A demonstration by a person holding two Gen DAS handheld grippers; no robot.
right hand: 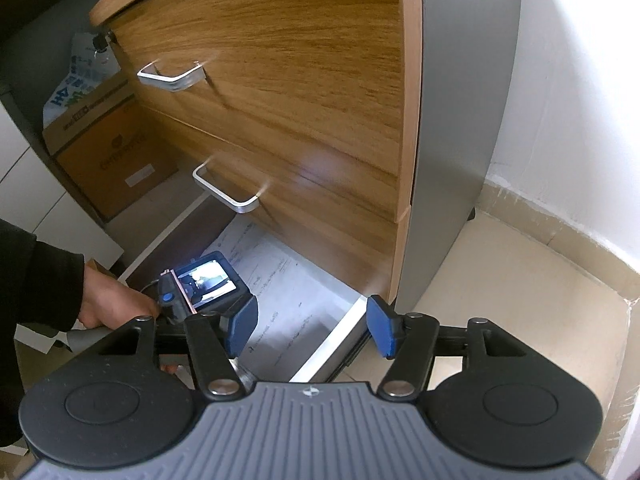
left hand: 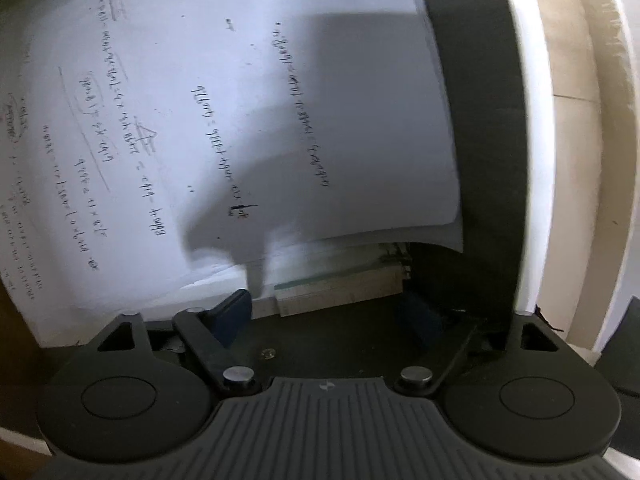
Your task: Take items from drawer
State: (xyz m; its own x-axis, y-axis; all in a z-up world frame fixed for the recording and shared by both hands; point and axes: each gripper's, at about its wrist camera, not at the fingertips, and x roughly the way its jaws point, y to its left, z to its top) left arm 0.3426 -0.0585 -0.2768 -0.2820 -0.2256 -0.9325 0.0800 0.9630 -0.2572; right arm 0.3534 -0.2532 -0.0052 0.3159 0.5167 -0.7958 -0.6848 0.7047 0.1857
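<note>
In the right wrist view the bottom drawer (right hand: pixel 344 322) of a wood-fronted cabinet stands pulled out, with handwritten white papers (right hand: pixel 288 288) lying inside. My left gripper (right hand: pixel 200 292), seen from behind with its lit screen, reaches down into that drawer. In the left wrist view the papers (left hand: pixel 248 120) fill the frame over a thicker stack (left hand: pixel 340 288); my left gripper (left hand: pixel 332 312) is open, its blue pads at the near edge of the stack. My right gripper (right hand: pixel 312 326) is open and empty, held above the drawer.
Two shut drawers with metal handles (right hand: pixel 172 76) sit above the open one. Cardboard boxes (right hand: pixel 112 160) stand left of the cabinet. A white wall and beige tiled floor (right hand: pixel 520 280) lie to the right. The drawer's dark inner wall (left hand: pixel 480 120) runs along the papers' right side.
</note>
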